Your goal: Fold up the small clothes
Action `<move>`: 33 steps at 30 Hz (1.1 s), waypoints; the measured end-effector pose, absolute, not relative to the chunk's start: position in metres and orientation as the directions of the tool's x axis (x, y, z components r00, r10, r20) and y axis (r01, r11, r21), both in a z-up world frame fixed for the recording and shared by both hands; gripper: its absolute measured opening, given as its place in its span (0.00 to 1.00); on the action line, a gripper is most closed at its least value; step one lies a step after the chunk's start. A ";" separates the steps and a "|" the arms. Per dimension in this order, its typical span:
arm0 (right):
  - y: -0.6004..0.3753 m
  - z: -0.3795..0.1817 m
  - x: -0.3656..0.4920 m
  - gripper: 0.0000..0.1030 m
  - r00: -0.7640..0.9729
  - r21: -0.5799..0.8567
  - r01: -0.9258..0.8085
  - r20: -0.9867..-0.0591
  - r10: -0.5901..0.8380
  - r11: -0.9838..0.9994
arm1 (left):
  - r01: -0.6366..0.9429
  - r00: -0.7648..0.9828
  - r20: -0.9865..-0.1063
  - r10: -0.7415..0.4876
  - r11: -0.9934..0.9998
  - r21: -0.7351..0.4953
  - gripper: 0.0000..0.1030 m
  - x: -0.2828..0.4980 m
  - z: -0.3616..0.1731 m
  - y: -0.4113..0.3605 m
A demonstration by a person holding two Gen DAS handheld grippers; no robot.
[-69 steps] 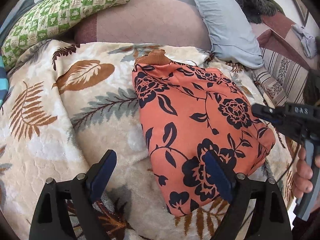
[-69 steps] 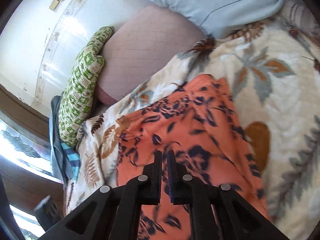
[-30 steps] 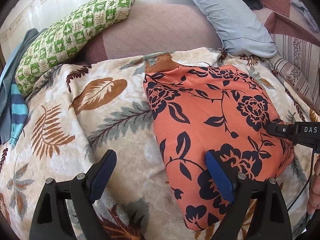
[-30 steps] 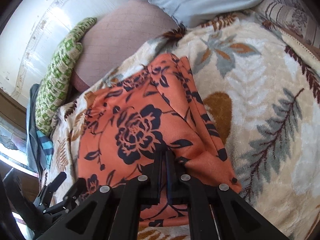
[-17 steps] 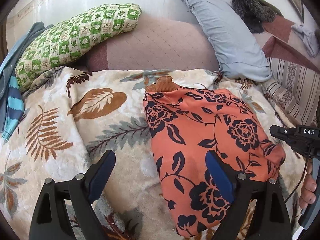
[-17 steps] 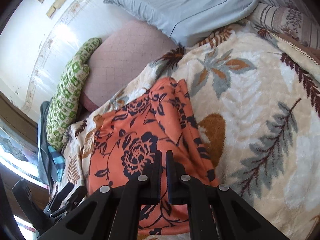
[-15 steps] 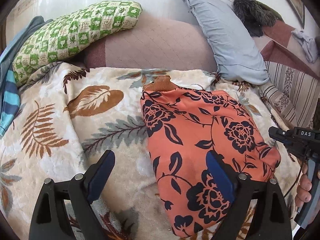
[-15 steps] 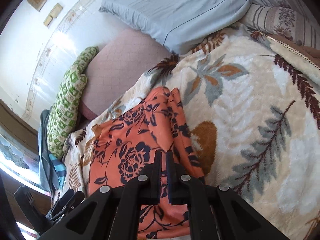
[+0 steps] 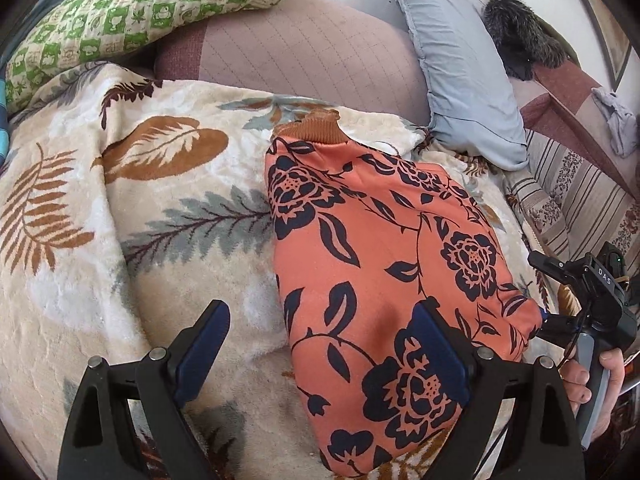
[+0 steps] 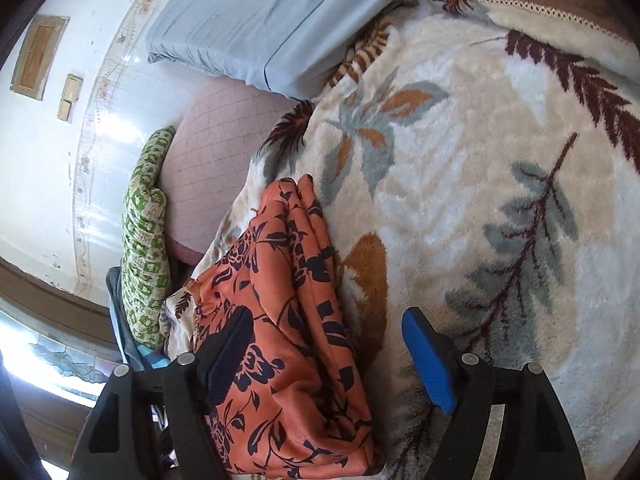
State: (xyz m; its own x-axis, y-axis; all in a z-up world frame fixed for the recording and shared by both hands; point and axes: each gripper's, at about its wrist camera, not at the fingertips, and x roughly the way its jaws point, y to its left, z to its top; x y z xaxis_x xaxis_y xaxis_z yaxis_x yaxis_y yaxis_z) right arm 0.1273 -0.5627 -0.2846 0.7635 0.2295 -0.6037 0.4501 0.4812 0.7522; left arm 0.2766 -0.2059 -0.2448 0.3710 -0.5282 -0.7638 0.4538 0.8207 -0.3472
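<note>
Since half a second ago the right gripper (image 10: 328, 356) has been opened, like the left gripper (image 9: 320, 352); the soft, light floral garment (image 9: 384, 264) is best pinched at its stacked edge

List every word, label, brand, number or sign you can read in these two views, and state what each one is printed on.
"DAS": white letters on the black body of the right tongs, seen in the left wrist view.
Nothing else is readable: the orange floral garment, the leaf-print blanket and the green checked pillow carry patterns only, and the wall plates in the right wrist view show no legible text.
</note>
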 end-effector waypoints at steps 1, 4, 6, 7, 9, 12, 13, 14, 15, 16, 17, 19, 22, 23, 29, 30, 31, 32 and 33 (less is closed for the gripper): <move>-0.562 -0.287 0.128 0.77 0.767 0.763 0.442 -0.595 0.242 0.472 | 0.457 0.362 -0.764 -0.534 0.816 -0.354 0.90 0.276 -0.246 -0.207; -0.560 -0.291 0.133 0.77 0.764 0.777 0.424 -0.583 0.277 0.465 | 0.464 0.333 -0.758 -0.560 0.798 -0.385 0.90 0.275 -0.247 -0.211; -0.557 -0.294 0.138 0.77 0.753 0.777 0.417 -0.586 0.299 0.471 | 0.459 0.306 -0.754 -0.582 0.784 -0.419 0.90 0.275 -0.249 -0.213; -0.555 -0.296 0.141 0.77 0.745 0.777 0.414 -0.588 0.313 0.473 | 0.455 0.293 -0.751 -0.591 0.777 -0.435 0.90 0.276 -0.251 -0.214; -0.551 -0.300 0.146 0.77 0.730 0.772 0.417 -0.599 0.330 0.480 | 0.449 0.260 -0.746 -0.612 0.761 -0.468 0.90 0.276 -0.254 -0.216; -0.545 -0.311 0.156 0.77 0.698 0.786 0.401 -0.594 0.399 0.470 | 0.431 0.219 -0.738 -0.638 0.742 -0.513 0.90 0.277 -0.259 -0.219; -0.543 -0.311 0.157 0.77 0.695 0.784 0.393 -0.595 0.403 0.481 | 0.431 0.217 -0.737 -0.640 0.740 -0.516 0.90 0.277 -0.259 -0.219; -0.540 -0.310 0.158 0.77 0.697 0.784 0.382 -0.593 0.404 0.490 | 0.431 0.212 -0.735 -0.644 0.737 -0.521 0.90 0.278 -0.260 -0.220; -0.536 -0.310 0.160 0.77 0.698 0.798 0.362 -0.574 0.428 0.481 | 0.425 0.206 -0.731 -0.650 0.733 -0.531 0.90 0.280 -0.261 -0.219; -0.532 -0.313 0.164 0.77 0.692 0.817 0.344 -0.553 0.464 0.462 | 0.416 0.202 -0.724 -0.660 0.727 -0.546 0.90 0.282 -0.263 -0.218; -0.527 -0.314 0.168 0.77 0.680 0.815 0.342 -0.558 0.475 0.468 | 0.408 0.198 -0.715 -0.670 0.720 -0.561 0.90 0.284 -0.264 -0.217; -0.515 -0.310 0.175 0.73 0.660 0.757 0.349 -0.617 0.429 0.552 | 0.401 0.190 -0.707 -0.681 0.712 -0.577 0.90 0.288 -0.267 -0.216; -0.511 -0.311 0.177 0.55 0.656 0.738 0.373 -0.638 0.403 0.561 | 0.383 0.185 -0.699 -0.691 0.705 -0.596 0.83 0.294 -0.274 -0.215; -0.512 -0.311 0.176 0.52 0.658 0.740 0.376 -0.637 0.401 0.558 | 0.371 0.189 -0.706 -0.683 0.715 -0.592 0.74 0.296 -0.277 -0.215; -0.501 -0.291 0.176 0.40 0.670 0.709 0.357 -0.648 0.363 0.608 | 0.380 0.225 -0.707 -0.670 0.729 -0.569 0.48 0.296 -0.270 -0.214; -0.497 -0.285 0.176 0.39 0.676 0.703 0.345 -0.645 0.355 0.621 | 0.388 0.237 -0.703 -0.671 0.729 -0.564 0.46 0.295 -0.267 -0.213; -0.495 -0.279 0.175 0.38 0.686 0.703 0.332 -0.638 0.351 0.629 | 0.397 0.247 -0.700 -0.670 0.729 -0.557 0.44 0.294 -0.264 -0.212; -0.491 -0.273 0.174 0.37 0.695 0.702 0.318 -0.629 0.347 0.637 | 0.405 0.259 -0.698 -0.668 0.731 -0.550 0.43 0.293 -0.260 -0.211; -0.488 -0.266 0.173 0.37 0.703 0.699 0.305 -0.623 0.343 0.647 | 0.412 0.272 -0.694 -0.666 0.733 -0.541 0.43 0.293 -0.255 -0.210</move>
